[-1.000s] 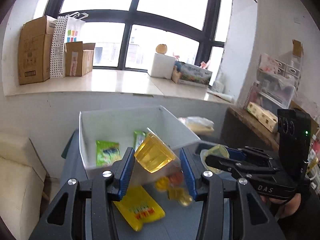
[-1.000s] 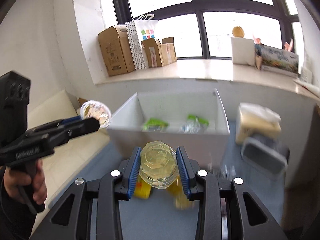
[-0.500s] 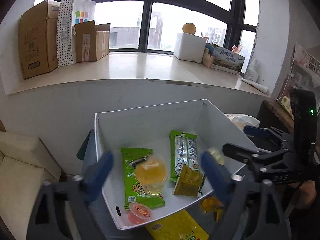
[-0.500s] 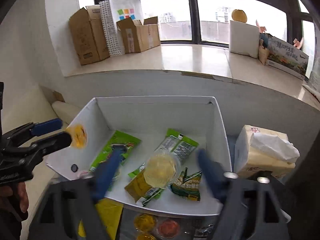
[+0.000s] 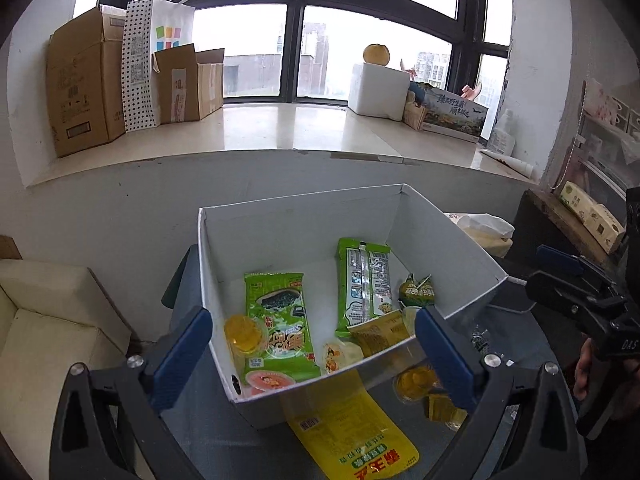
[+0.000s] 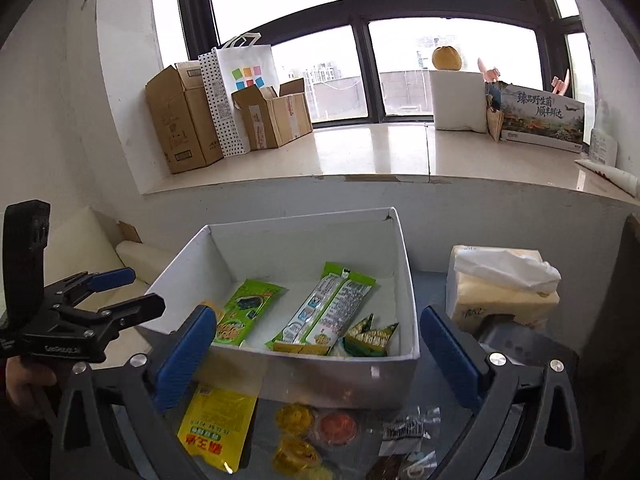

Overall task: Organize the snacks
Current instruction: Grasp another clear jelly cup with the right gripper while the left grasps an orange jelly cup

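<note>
Both claws, left (image 5: 312, 356) and right (image 6: 318, 356), wide apart and empty; yellow pouch (image 5: 352, 428) half hidden under white box (image 5: 448, 236).

Box (image 5: 448, 248): matt white card, smooth walls. Green packets (image 5: 280, 320): glossy printed film, as is the yellow pouch (image 5: 352, 432). Jelly cups (image 6: 296, 416): clear glossy plastic. Table (image 6: 432, 384): dark, glassy, reflective. Sill (image 5: 280, 128): polished stone look, strong glare. Cartons (image 5: 80, 80): matt brown corrugated card. Dotted bag (image 5: 148, 48): paper. Tissue pack (image 6: 500, 296): soft plastic wrap, crumpled tissue on top. Left gripper (image 5: 312, 344) and right gripper (image 6: 316, 344): matt black plastic, blue rubbery pads (image 5: 180, 356), bright metal screws.
</note>
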Available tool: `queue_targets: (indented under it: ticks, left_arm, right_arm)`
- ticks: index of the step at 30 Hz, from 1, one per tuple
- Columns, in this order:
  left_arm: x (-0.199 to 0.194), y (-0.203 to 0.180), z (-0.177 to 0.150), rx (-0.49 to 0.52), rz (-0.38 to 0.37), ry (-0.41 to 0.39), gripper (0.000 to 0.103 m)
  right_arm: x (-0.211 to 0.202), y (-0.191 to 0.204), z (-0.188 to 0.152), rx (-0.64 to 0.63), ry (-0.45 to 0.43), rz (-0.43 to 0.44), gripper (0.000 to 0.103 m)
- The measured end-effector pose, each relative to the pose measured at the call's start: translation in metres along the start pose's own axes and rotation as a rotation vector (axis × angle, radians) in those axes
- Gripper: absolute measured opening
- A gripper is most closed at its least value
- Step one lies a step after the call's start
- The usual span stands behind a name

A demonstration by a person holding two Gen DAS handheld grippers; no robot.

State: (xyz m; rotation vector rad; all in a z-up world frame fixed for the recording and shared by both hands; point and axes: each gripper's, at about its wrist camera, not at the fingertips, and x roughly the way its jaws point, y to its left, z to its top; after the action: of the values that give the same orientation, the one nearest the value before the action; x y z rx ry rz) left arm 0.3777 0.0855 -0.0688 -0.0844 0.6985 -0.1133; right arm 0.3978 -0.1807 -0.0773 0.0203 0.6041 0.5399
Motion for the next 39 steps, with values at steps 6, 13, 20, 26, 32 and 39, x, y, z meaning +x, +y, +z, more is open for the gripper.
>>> queue_targets:
  ticks: [6, 13, 20, 26, 32, 39]
  left_arm:
    - [-0.043, -0.019, -0.046, 0.013, -0.015, 0.000, 0.103]
    - [-0.079, -0.039, -0.128, -0.019, -0.054, 0.042, 0.103]
    - [-0.100, -0.052, -0.174, -0.065, -0.105, 0.098, 0.103]
    - [-0.108, -0.044, -0.191, -0.080, -0.084, 0.119, 0.103]
    - [-0.109, -0.036, -0.194, -0.084, -0.068, 0.128, 0.103]
    - [-0.101, -0.034, -0.198, -0.094, -0.076, 0.150, 0.103]
  right_arm:
    - [-0.050, 0.007, -0.051, 0.037, 0.005, 0.061, 0.103]
    - [-0.070, 0.027, -0.124, -0.014, 0.096, 0.029, 0.103]
    - [-0.037, 0.032, -0.139, -0.064, 0.156, -0.002, 0.103]
    - [0.014, 0.024, -0.132, -0.082, 0.226, -0.002, 0.103]
    - [0.049, 0.013, -0.136, -0.094, 0.305, -0.037, 0.060]
    - [0.048, 0.008, -0.139, -0.094, 0.303, -0.007, 0.040]
